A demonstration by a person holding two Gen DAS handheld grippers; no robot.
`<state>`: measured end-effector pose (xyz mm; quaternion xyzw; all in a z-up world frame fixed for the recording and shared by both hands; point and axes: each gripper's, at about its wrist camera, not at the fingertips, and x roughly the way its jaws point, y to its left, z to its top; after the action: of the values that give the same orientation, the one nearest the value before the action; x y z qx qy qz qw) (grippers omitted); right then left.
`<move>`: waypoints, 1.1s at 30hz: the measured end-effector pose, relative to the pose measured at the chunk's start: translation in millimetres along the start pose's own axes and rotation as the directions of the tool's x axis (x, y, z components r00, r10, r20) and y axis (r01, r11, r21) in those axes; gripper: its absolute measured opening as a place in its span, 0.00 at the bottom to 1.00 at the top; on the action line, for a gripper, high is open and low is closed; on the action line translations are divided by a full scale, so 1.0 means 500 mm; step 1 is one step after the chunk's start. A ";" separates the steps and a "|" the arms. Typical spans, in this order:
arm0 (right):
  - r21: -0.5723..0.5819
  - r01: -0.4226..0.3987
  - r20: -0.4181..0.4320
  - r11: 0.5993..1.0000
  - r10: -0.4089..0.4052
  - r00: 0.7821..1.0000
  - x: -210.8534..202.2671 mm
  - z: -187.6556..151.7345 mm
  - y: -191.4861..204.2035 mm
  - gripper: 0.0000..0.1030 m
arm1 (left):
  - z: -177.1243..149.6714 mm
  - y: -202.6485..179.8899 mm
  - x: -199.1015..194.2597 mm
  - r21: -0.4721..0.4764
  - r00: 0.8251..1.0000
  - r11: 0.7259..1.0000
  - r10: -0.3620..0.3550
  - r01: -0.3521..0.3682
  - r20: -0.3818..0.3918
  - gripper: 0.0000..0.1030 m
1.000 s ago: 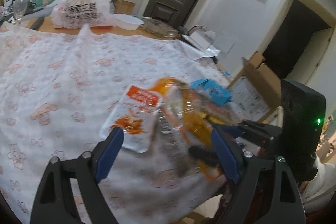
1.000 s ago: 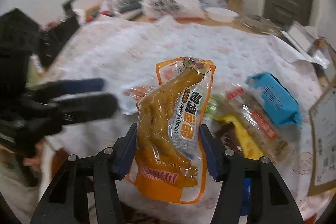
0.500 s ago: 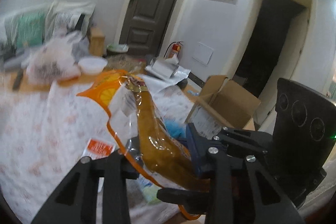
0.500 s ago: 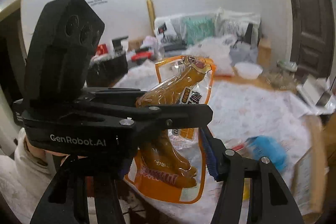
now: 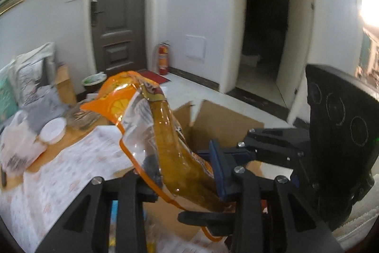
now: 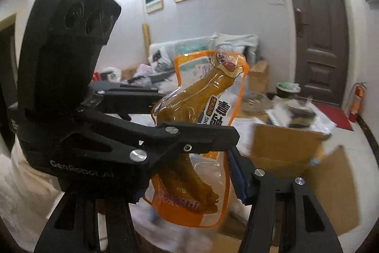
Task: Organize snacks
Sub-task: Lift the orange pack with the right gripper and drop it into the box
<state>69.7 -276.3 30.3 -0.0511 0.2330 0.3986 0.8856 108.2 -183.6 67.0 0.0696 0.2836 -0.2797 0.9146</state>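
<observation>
- Orange-edged and slick, the snack pouch [image 6: 196, 146] hangs in the air in front of you, off the tabletop [image 5: 71, 158] and above the open cardboard box [image 6: 296, 146]; both of your grippers are on it at once.
- Your right gripper [image 6: 189, 172] has its jaws clamped across the lower half of the pouch, and the blue pad presses its right edge. Your left gripper [image 5: 180, 172] has its jaws nearly together on the pouch's side, pinching film more than the solid food inside.
- Two grips on one soft bag can fight each other. If your hands drift apart or twist differently, the film may stretch, the seal may tear, or one grip may strip off.
- The plastic looks glossy, so a thin pinch on the clear film could slide. Should you let go with the right first, the weight might swing the pouch and pull it free of the left.
- The two tools are crossed close together in the right wrist view; a careless turn could knock them against each other.
- Box flaps [image 5: 227, 120] stand up near the drop path. A pouch released too far off centre could catch a flap and land on the floor [image 5: 213, 91].
</observation>
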 end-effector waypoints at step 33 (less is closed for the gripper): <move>0.041 0.198 -0.184 0.979 -0.187 0.965 0.006 -0.096 -0.145 0.67 | 0.007 0.008 0.167 -0.029 0.989 0.999 0.009 -0.013 -0.148 0.70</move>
<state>106.6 -336.7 -20.3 -0.0830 0.3171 0.2974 0.8967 169.0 -220.5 23.1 0.0780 0.3545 -0.2644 0.8935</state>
